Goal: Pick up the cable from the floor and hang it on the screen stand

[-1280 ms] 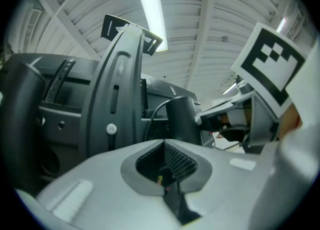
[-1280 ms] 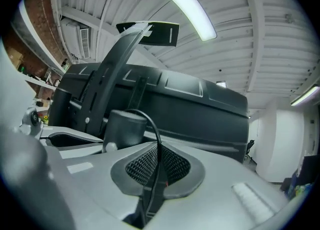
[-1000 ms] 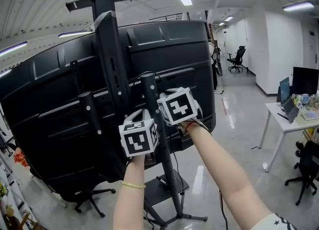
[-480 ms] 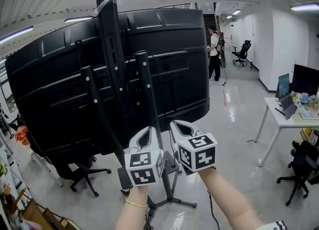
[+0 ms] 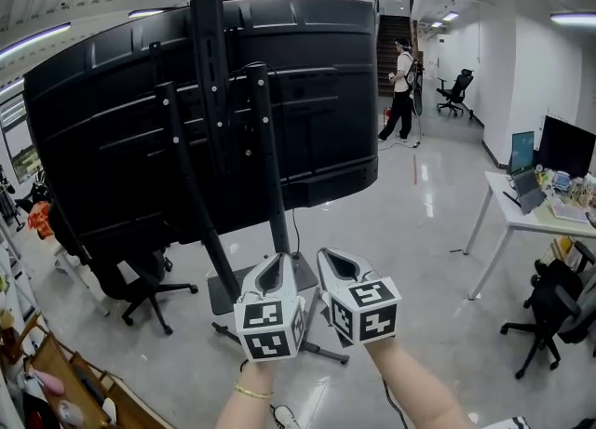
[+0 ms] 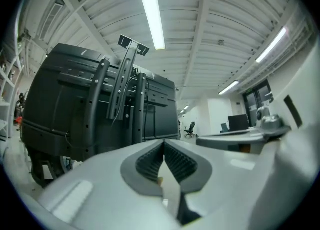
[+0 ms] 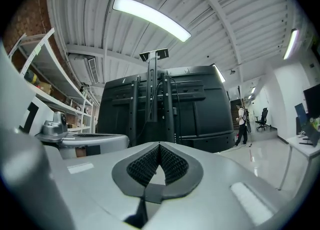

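Note:
The big black screen (image 5: pixel 307 101) shows its back on a black stand (image 5: pixel 265 167) with upright posts. A thin black cable (image 5: pixel 250 68) is looped over the top of the middle post and trails down behind it; it also shows in the right gripper view, cable (image 7: pixel 169 82). Both grippers hang low in the head view, apart from the stand. My left gripper (image 5: pixel 276 269) is shut and empty, its tips meeting in its own view (image 6: pixel 163 142). My right gripper (image 5: pixel 337 263) is shut too, with nothing between its pads (image 7: pixel 159 145).
The stand's base (image 5: pixel 219 292) spreads on the glossy floor just ahead of the grippers. A black office chair (image 5: pixel 140 288) sits under the screen at left. A white desk (image 5: pixel 521 218) with a monitor stands at right. A person (image 5: pixel 402 92) walks far back in the corridor.
Both grippers have come away from the stand's middle post, down and back toward me. The right gripper's jaws have closed with nothing in them. The cable stays on the stand.

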{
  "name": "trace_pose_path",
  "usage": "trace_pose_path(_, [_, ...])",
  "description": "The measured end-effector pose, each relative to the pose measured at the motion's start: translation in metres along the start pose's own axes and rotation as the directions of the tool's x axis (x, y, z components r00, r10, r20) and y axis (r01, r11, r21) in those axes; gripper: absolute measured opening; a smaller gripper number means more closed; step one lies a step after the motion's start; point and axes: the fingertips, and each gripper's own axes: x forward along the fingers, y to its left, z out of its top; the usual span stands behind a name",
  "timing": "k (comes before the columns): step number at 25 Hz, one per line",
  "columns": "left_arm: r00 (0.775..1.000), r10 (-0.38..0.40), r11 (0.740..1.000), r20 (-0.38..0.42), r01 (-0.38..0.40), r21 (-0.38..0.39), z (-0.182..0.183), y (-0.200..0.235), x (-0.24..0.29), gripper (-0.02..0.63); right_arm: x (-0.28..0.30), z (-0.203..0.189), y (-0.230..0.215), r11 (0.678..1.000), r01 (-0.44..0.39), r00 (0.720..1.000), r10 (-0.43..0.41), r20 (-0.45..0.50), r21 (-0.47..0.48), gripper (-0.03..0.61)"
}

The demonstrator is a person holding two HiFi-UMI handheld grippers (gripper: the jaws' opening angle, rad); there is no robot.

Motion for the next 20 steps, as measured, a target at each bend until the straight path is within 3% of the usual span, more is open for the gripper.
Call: trace_pose_path(20, [1.0, 0.0, 1.0, -0.007, 0.0, -0.011, 0.004, -0.015, -0.055, 0.008, -0.057, 0.009, 0.03, 1.0, -0.013, 0.999, 0.013, 0.029, 0.004, -0.002])
